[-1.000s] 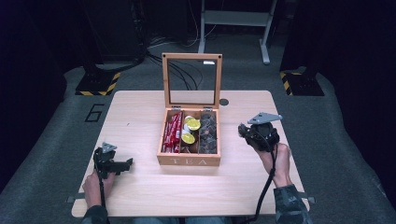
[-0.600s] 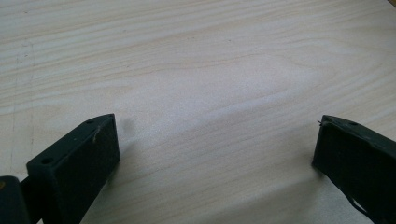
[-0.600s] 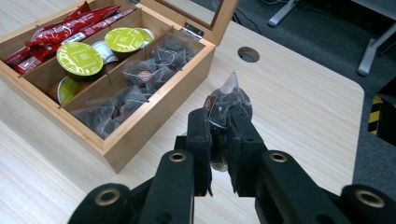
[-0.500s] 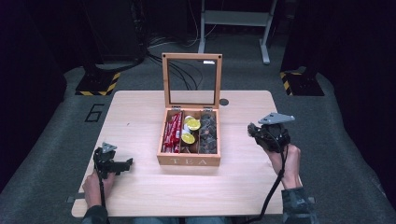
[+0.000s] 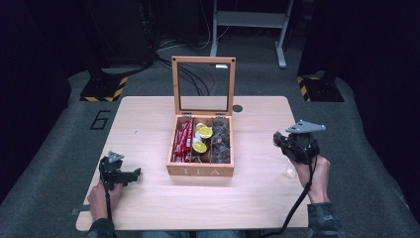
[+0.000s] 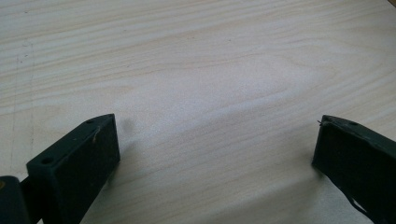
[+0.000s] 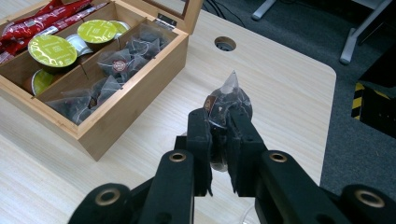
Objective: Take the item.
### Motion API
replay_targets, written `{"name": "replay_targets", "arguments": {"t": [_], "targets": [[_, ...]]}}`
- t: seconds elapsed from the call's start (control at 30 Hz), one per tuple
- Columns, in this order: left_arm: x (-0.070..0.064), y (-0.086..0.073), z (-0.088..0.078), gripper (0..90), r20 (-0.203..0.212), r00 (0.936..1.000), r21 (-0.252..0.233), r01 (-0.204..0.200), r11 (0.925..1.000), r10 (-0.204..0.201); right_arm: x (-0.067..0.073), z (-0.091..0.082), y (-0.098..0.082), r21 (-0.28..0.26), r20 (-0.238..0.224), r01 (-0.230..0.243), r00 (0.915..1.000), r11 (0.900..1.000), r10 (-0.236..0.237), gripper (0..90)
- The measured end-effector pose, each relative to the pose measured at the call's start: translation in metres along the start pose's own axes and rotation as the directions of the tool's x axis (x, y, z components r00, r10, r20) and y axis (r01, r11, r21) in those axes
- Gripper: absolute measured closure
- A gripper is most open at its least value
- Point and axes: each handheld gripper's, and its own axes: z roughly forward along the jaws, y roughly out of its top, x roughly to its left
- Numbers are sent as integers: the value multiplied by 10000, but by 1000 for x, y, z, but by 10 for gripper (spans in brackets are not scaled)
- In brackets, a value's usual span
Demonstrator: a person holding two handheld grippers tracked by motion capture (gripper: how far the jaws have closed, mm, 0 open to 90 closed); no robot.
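Observation:
An open wooden tea box (image 5: 200,171) marked TEA stands mid-table with its glass lid (image 5: 203,84) upright. It holds red sticks (image 5: 183,140) on the left, green-topped capsules (image 5: 202,133) in the middle and dark pyramid tea bags (image 5: 221,142) on the right. My right gripper (image 5: 280,141) hovers to the right of the box. In the right gripper view the right gripper (image 7: 219,117) is shut on a clear pyramid tea bag (image 7: 229,94), with the box (image 7: 122,120) at upper left. My left gripper (image 5: 132,173) rests near the table's front left; its jaws (image 6: 217,135) stand open over bare wood.
A round cable hole (image 5: 237,108) lies in the tabletop behind the box, seen also as the hole (image 7: 225,44) in the right gripper view. A small clear scrap (image 5: 288,173) lies on the table under my right hand. Grey floor and dark equipment stands surround the table (image 5: 148,119).
My right gripper has moved to the right, away from the box, with the tea bag still in its jaws. The left gripper has stayed put.

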Motion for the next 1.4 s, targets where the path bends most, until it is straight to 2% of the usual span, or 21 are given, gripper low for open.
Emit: {"name": "replay_targets", "arguments": {"t": [0.37,0.67,0.83,0.93,1.13,1.4], "targets": [[0,0,0,2,-6,10000,-2,4,10000,-4,-11,-7,-10,101,270,-310,9992,9995,307,807],[0,0,0,2,-8,10000,1,0,10000,0,-27,-7,-25,413,499,-686,9965,9968,665,808],[0,0,0,2,-8,10000,0,4,10000,-4,-39,-5,-35,635,671,-1130,9918,9916,1087,808],[0,0,0,2,-2,10000,-1,1,10000,-1,-43,-5,-40,809,639,-1167,9917,9899,1116,807],[0,0,0,2,-9,10000,-2,6,10000,-6,-47,-1,-48,1195,739,-1433,9881,9824,1352,807],[0,0,0,2,-2,10000,-1,3,10000,-3,-49,9,-57,1585,840,-1550,9861,9751,1431,807]]}}
